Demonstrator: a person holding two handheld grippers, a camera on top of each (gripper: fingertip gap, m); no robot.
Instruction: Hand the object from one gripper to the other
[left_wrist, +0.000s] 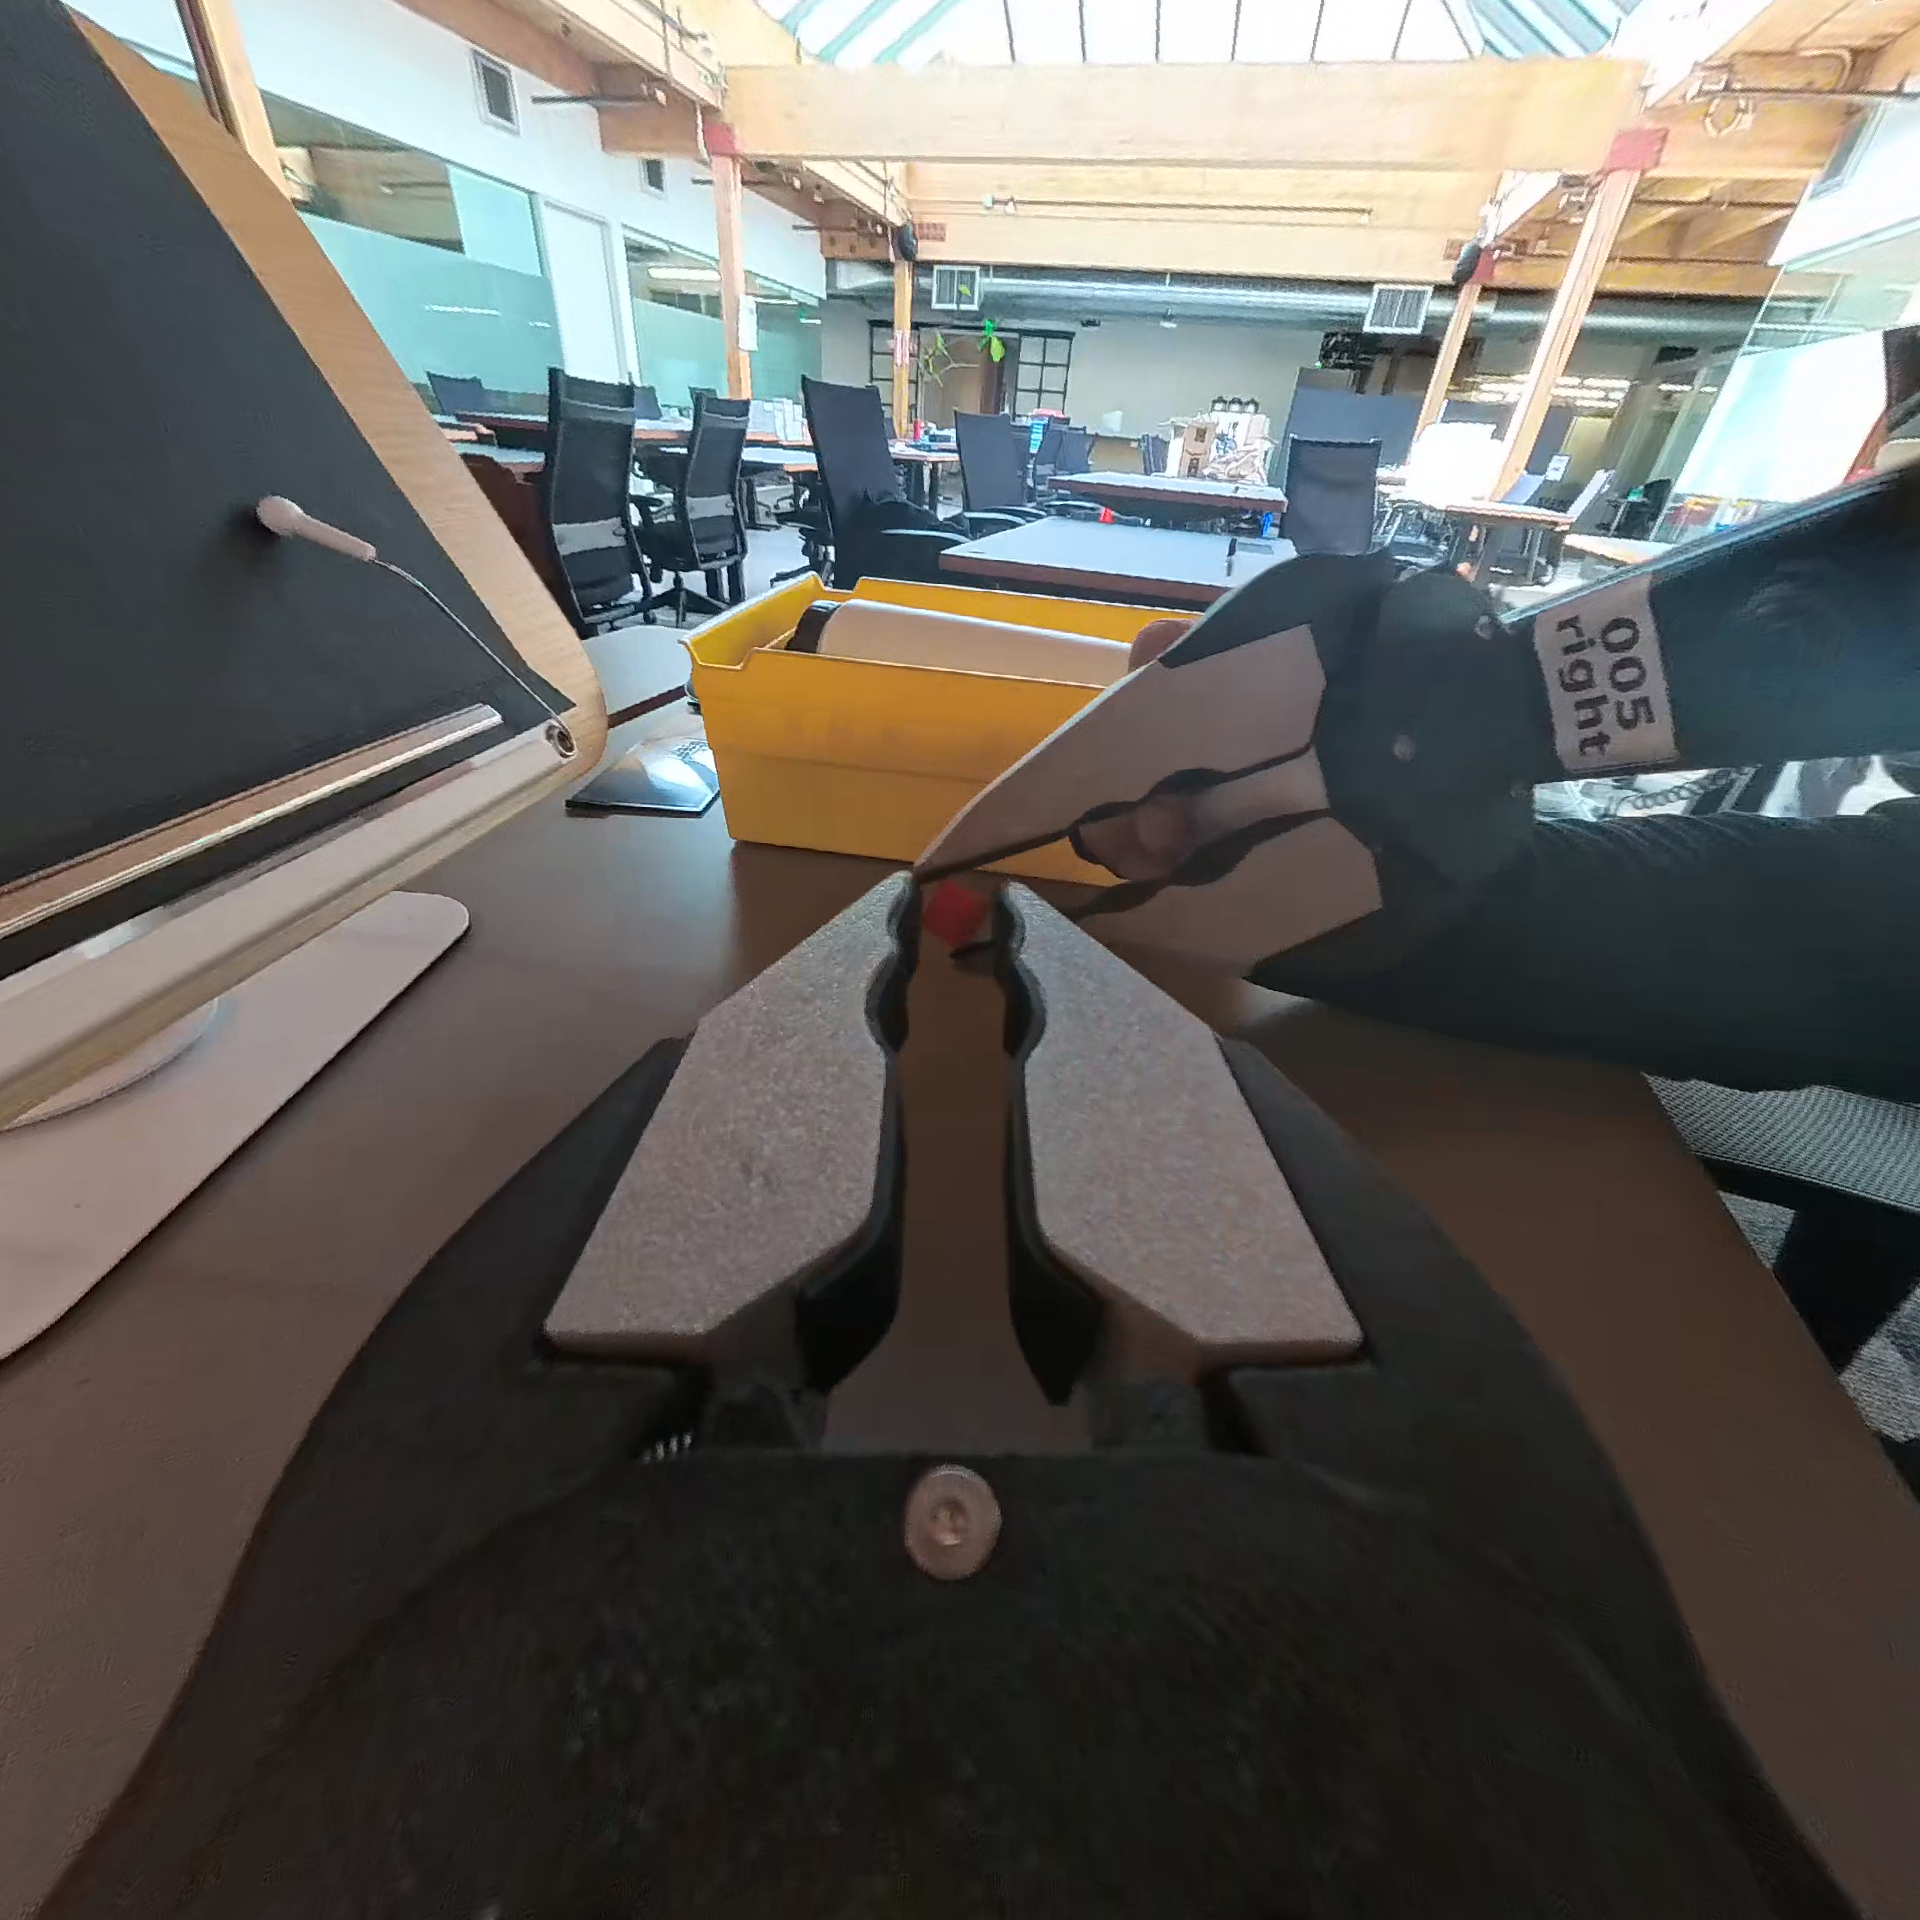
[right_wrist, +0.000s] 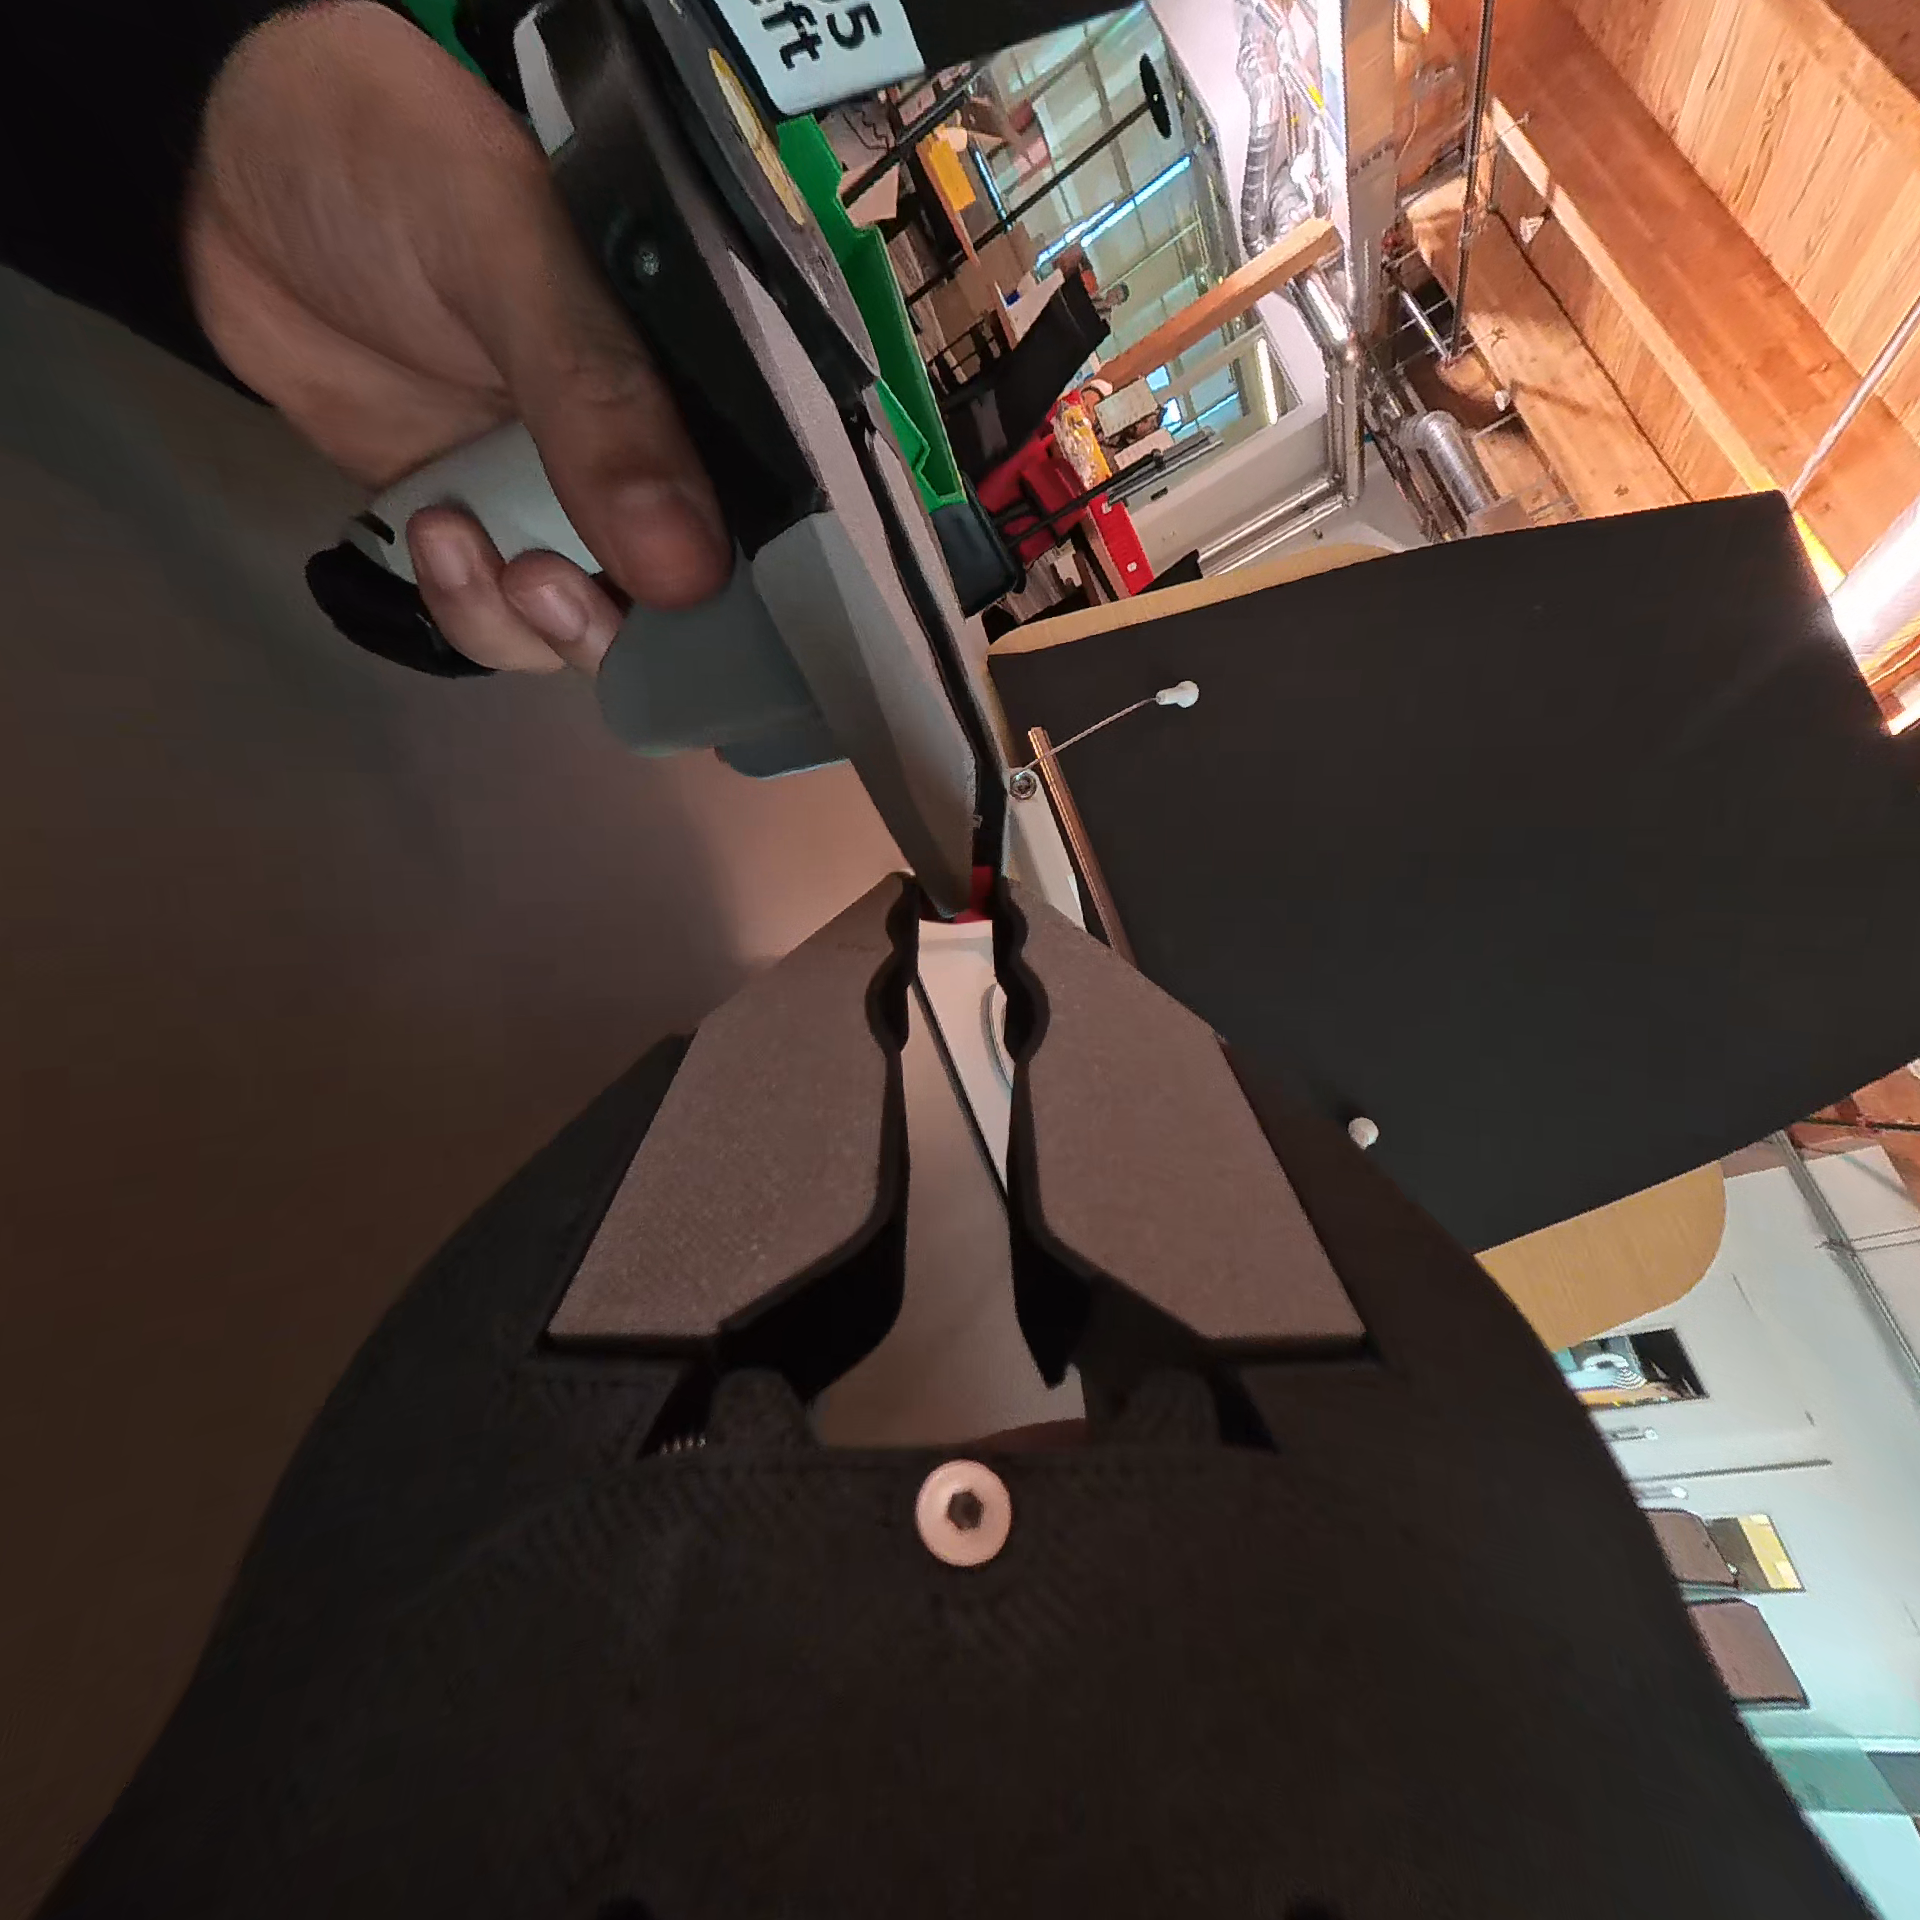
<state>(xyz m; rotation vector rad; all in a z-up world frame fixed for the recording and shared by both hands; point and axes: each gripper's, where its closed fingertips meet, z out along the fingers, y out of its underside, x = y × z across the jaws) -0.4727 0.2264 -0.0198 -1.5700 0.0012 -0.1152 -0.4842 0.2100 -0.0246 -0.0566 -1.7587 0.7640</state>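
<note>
A small red cube (left_wrist: 951, 916) sits between the tips of my left gripper (left_wrist: 954, 920), which is narrowly shut on it above the dark table (left_wrist: 644, 966). My right gripper (left_wrist: 940, 909) comes in from the right, held by a gloved hand. Its upper and lower tips close on the same cube from above and below. In the right wrist view my right gripper (right_wrist: 954, 914) has its tips at a narrow gap around the left gripper's tip, and a sliver of the red cube (right_wrist: 977, 902) shows there. A bare hand (right_wrist: 416, 312) holds the left gripper.
A yellow bin (left_wrist: 831, 748) holding a white cylinder (left_wrist: 966, 639) stands just behind the grippers. A black board on a wooden stand (left_wrist: 208, 520) with a metal base is at the left. The table edge and an office chair lie at the right. The tips of both grippers are at nearly the same place.
</note>
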